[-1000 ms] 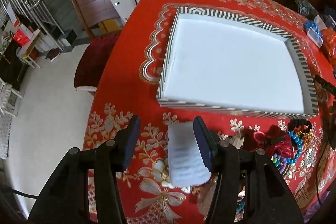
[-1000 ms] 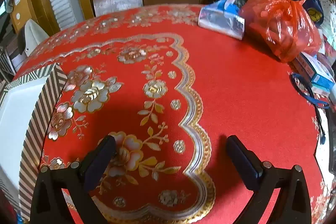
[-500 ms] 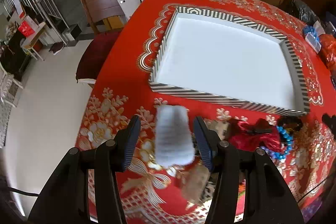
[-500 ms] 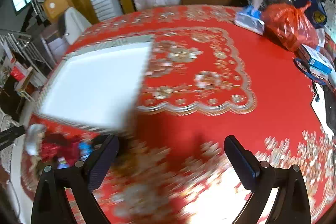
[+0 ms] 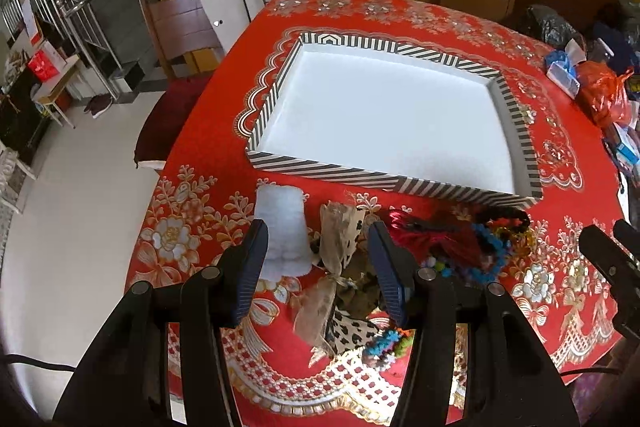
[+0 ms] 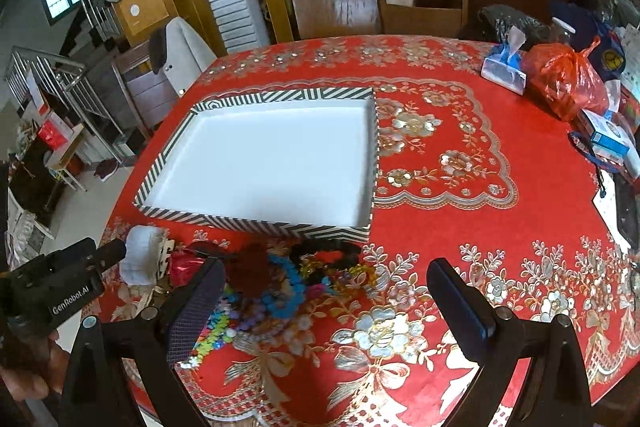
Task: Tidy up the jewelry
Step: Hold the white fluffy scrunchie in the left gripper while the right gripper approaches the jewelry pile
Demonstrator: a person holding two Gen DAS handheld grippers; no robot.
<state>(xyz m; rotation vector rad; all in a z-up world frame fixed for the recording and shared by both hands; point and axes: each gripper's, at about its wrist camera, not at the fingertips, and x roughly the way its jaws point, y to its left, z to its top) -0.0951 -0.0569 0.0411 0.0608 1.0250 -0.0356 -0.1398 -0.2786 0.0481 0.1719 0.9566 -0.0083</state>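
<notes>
Tray (image 5: 276, 95): striped rim, white floor, sat on the red cloth (image 5: 208, 131) of a round table.

Jewelry pile (image 5: 460, 247): lay on the cloth just in front of the tray's near wall, outside it. It held a red tasselled piece (image 5: 432, 239), blue beads (image 5: 490, 251), a dark bracelet (image 5: 508, 217), a gauzy spotted bow (image 5: 340, 231) and a white roll (image 5: 282, 231) at the left end. From the right wrist the same pile (image 6: 280, 279) sat left of centre.

Left gripper (image 5: 316, 267): jaws stood apart, nothing held; it hung above the bow and the white roll.

Right gripper (image 6: 324, 303): jaws spread wide, nothing held; its left finger (image 6: 196, 307) overlapped the pile's edge, and whether it touched could not be told.

Far right of table: orange bag (image 6: 564, 83) and tissue pack (image 6: 502, 67), well apart from the tray.
</notes>
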